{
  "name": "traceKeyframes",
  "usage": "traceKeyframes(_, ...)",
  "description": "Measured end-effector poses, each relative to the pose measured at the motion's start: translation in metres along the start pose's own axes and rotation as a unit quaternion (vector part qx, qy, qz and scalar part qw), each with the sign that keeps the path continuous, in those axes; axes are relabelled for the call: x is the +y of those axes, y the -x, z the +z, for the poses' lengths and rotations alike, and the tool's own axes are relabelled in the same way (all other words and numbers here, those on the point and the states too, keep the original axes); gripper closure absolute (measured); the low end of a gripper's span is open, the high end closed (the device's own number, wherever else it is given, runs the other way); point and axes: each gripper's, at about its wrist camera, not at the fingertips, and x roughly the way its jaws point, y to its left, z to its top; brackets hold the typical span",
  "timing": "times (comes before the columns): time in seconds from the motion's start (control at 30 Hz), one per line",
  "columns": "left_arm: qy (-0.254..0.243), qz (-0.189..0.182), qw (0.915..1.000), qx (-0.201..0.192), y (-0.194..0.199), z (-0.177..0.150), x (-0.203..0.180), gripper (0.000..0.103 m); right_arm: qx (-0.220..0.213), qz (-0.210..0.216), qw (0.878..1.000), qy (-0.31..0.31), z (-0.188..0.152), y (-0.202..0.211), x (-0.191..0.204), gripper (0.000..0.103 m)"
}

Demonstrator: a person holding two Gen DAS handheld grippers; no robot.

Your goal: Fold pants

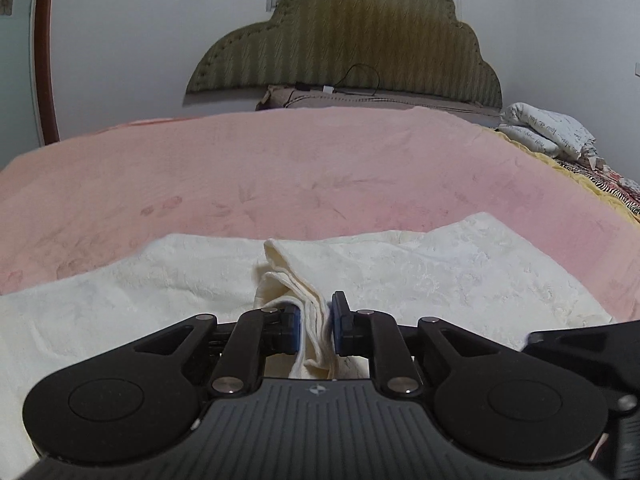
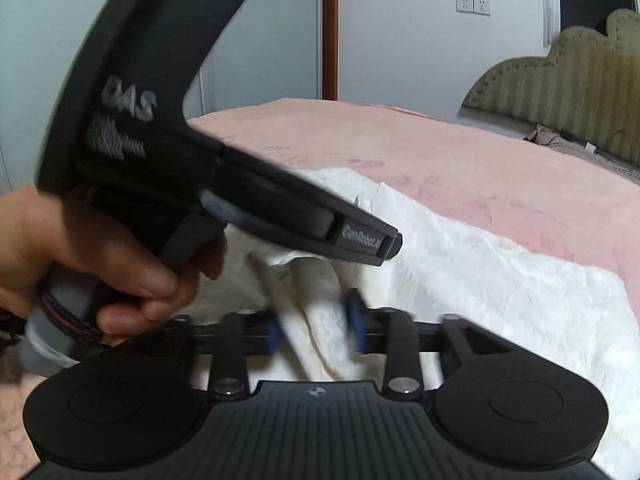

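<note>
The cream-white pants (image 1: 400, 272) lie spread across the pink bed cover. My left gripper (image 1: 314, 326) is shut on a bunched fold of the pants (image 1: 316, 320) pinched between its blue pads. In the right wrist view the pants (image 2: 480, 280) run from the middle to the right. My right gripper (image 2: 316, 328) has a fold of the pants (image 2: 320, 332) between its blue pads; the frame is blurred and the jaws stand a little apart, so its grip is unclear. The left gripper's black body (image 2: 160, 152), held by a hand (image 2: 120, 264), is just above and left of it.
The pink bed cover (image 1: 280, 168) extends far ahead to an olive headboard (image 1: 360, 40) with a cable and charger on pillows. A white printed quilt (image 1: 552, 132) and patterned bedding lie at the far right. A wooden door frame (image 2: 330, 28) stands beyond the bed.
</note>
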Motion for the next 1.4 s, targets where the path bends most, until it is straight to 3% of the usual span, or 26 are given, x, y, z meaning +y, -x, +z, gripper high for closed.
traceKeyframes(0.1,-0.013,-0.002,0.9999,-0.001,0.003,0.0,0.0,0.087,-0.012,0.048,0.999,0.004,-0.001,0.027,-0.009,0.053)
traceKeyframes(0.17,-0.016,-0.003,0.9999,0.002,0.005,0.0,0.001,0.088,-0.032,0.051,0.998,-0.014,-0.001,0.049,-0.026,0.053)
traceKeyframes(0.27,-0.001,-0.002,1.0,0.005,0.008,-0.001,0.006,0.088,-0.043,0.008,0.998,-0.052,-0.001,0.068,-0.054,0.053)
traceKeyframes(0.33,0.006,-0.001,1.0,0.003,0.009,-0.004,0.009,0.088,-0.04,-0.042,0.995,-0.076,-0.003,0.07,-0.071,0.053)
traceKeyframes(0.43,0.004,0.009,0.9999,-0.005,0.012,-0.007,0.009,0.078,-0.041,-0.08,0.991,-0.1,-0.004,0.062,-0.085,0.053)
traceKeyframes(0.5,0.008,0.022,0.9997,-0.01,0.017,-0.005,0.011,0.053,-0.027,-0.088,0.988,-0.12,-0.007,0.048,-0.09,0.053)
traceKeyframes(0.57,0.004,0.068,0.9973,-0.03,0.024,-0.002,0.014,0.037,0.022,-0.085,0.987,-0.132,-0.007,0.027,-0.099,0.053)
traceKeyframes(0.6,0.001,0.088,0.9954,-0.037,0.027,0.0,0.017,0.03,0.039,-0.08,0.989,-0.12,-0.009,0.02,-0.095,0.053)
traceKeyframes(0.7,-0.003,0.131,0.991,-0.025,0.02,0.01,0.026,0.027,0.023,-0.096,0.993,-0.061,-0.013,0.032,-0.07,0.053)
traceKeyframes(0.8,-0.041,0.136,0.9897,0.017,0.0,0.018,0.024,0.027,-0.016,-0.042,0.998,-0.04,-0.008,0.047,-0.044,0.053)
traceKeyframes(0.9,-0.101,0.203,0.9734,0.037,-0.02,0.012,0.021,0.028,-0.031,-0.017,0.999,0.03,-0.002,0.052,-0.002,0.053)
traceKeyframes(0.97,-0.08,0.22,0.9716,0.032,-0.017,0.009,0.03,0.028,-0.032,-0.013,0.996,0.08,-0.001,0.054,0.019,0.053)
traceKeyframes(1.1,0.01,0.187,0.9823,0.001,0.016,0.009,0.055,0.026,-0.016,-0.004,0.993,0.117,-0.006,0.049,0.027,0.054)
traceKeyframes(1.23,0.106,0.116,0.9875,0.001,0.048,0.011,0.072,0.025,0.003,-0.029,0.989,0.146,-0.015,0.038,0.031,0.056)
traceKeyframes(1.3,0.153,0.064,0.9861,0.006,0.058,0.011,0.074,0.025,0.006,-0.027,0.988,0.149,-0.017,0.036,0.032,0.062)
traceKeyframes(1.4,0.21,-0.019,0.9772,0.023,0.068,0.008,0.073,0.025,-0.001,-0.039,0.984,0.175,-0.018,0.03,0.038,0.076)
